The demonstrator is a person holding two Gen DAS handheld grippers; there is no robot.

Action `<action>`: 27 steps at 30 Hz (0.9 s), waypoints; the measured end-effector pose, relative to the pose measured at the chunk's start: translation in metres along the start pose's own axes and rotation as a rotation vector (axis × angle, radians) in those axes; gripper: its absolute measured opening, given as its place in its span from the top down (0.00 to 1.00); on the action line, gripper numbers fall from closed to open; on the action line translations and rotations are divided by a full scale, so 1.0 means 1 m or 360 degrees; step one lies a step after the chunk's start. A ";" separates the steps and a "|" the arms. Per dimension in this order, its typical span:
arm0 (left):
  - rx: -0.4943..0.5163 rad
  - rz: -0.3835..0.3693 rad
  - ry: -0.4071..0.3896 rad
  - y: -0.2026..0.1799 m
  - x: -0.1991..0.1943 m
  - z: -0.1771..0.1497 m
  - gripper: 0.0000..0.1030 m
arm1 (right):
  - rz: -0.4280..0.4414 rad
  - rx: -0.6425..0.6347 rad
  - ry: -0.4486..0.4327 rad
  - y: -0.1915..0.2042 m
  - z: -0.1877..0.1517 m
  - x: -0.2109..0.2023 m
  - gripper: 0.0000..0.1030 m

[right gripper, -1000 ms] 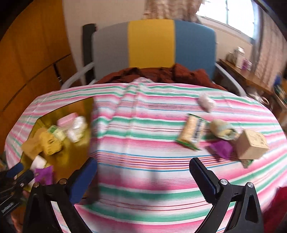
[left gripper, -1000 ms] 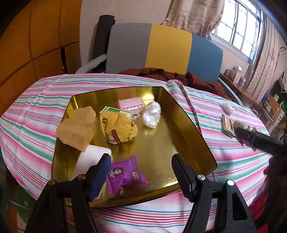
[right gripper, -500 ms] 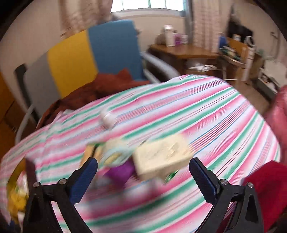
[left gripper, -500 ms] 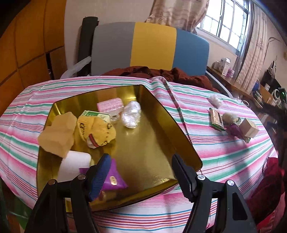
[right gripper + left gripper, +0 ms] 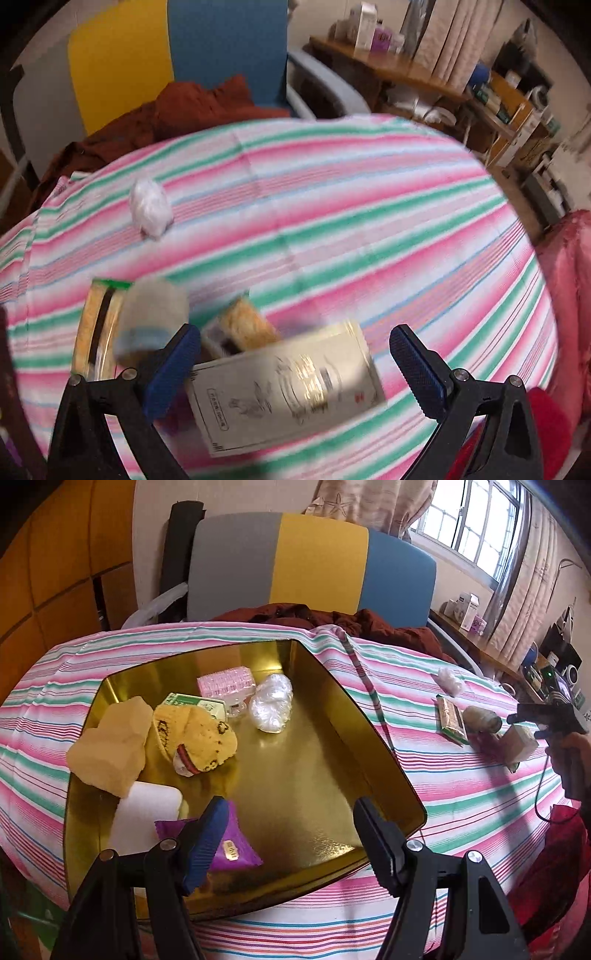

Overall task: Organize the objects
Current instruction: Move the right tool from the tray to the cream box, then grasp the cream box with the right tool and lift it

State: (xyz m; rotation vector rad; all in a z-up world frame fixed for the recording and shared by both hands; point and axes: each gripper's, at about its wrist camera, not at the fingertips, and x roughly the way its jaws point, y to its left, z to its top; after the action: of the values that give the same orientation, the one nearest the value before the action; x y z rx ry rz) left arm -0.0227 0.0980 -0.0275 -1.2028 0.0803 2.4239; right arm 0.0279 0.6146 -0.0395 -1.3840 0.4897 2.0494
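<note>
A gold tray [image 5: 373, 746] lies on the striped tablecloth and holds yellow sponges [image 5: 110, 746], a pink packet [image 5: 226, 681], a clear plastic wad [image 5: 271, 703], a white block [image 5: 147, 812] and a purple sachet [image 5: 236, 845]. My left gripper [image 5: 291, 834] hovers open over the tray's near edge. My right gripper [image 5: 299, 365] is open just above a cream box [image 5: 288, 387], with the box between its fingers but untouched. Beside the box lie a grey-beige roll [image 5: 155, 314], a green-edged bar [image 5: 98, 325] and a yellow-brown packet [image 5: 243, 325]. A plastic wad [image 5: 149, 206] sits farther back.
A grey, yellow and blue chair [image 5: 314, 565] with a dark red cloth [image 5: 332, 622] stands behind the table. A wooden desk with boxes [image 5: 406, 66] is at the back right. A person's hand [image 5: 565, 749] holds the right gripper at the table's right edge.
The right gripper has swung right and dropped close over the cream box, which now fills the gap between its fingers. The left gripper has barely shifted over the tray.
</note>
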 end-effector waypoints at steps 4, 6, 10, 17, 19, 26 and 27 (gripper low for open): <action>0.0024 -0.0031 0.0012 -0.006 0.003 -0.001 0.31 | 0.0148 0.0049 0.0119 -0.013 -0.027 -0.004 0.00; 0.0040 -0.0045 0.0012 -0.009 0.002 -0.002 0.31 | 0.0242 0.0092 0.0152 -0.019 -0.038 -0.007 0.00; 0.0049 -0.0062 0.0006 -0.011 -0.001 -0.003 0.31 | 0.0290 0.0118 0.0152 -0.021 -0.050 -0.014 0.00; 0.0052 -0.0061 -0.0020 -0.011 -0.009 -0.004 0.31 | 0.0174 0.0016 0.0067 -0.006 -0.033 -0.021 0.00; 0.0056 -0.0063 -0.0031 -0.011 -0.011 -0.004 0.31 | 0.0146 -0.0055 0.0100 0.003 -0.034 -0.017 0.02; 0.0091 -0.0080 -0.0051 -0.018 -0.015 0.000 0.31 | 0.0154 -0.0093 0.0152 0.006 -0.053 -0.003 0.49; 0.0099 -0.0086 -0.0052 -0.020 -0.015 0.001 0.31 | 0.0189 -0.0057 0.0136 0.001 -0.055 -0.005 0.50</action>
State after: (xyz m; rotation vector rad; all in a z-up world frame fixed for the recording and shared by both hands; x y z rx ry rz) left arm -0.0073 0.1112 -0.0123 -1.1237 0.1110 2.3757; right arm 0.0664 0.5793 -0.0562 -1.5012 0.5870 2.1090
